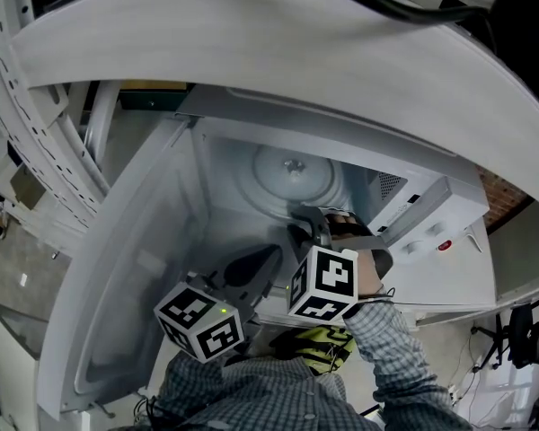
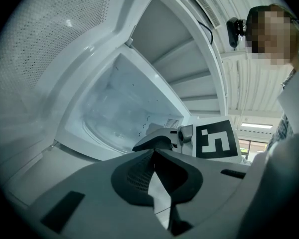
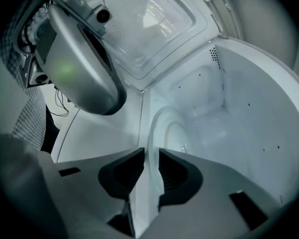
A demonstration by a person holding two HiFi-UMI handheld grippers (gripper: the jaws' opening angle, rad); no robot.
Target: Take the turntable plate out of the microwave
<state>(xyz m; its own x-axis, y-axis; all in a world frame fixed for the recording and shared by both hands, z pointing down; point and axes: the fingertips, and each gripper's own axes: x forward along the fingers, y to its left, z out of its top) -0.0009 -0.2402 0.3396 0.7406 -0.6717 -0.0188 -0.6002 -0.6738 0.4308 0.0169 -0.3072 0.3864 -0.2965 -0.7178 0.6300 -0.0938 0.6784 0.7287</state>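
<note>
The round glass turntable plate (image 1: 292, 173) lies on the floor of the open white microwave (image 1: 404, 196). My right gripper (image 1: 307, 221) reaches into the cavity, and its jaws straddle the plate's near rim. In the right gripper view the rim (image 3: 157, 128) runs edge-on between the two dark pads of that gripper (image 3: 149, 156), which close on it. My left gripper (image 1: 256, 266) hangs at the cavity's mouth, just left of the right one, and holds nothing. In its own view the left gripper (image 2: 154, 152) has its pads meeting at the tips, with the plate (image 2: 107, 116) farther in.
The microwave door (image 1: 130, 268) stands swung open to the left. The control panel with knobs (image 1: 431, 236) is at the right. A curved white shelf edge (image 1: 251, 43) overhangs the microwave. The person's checked sleeve (image 1: 395, 357) fills the bottom of the head view.
</note>
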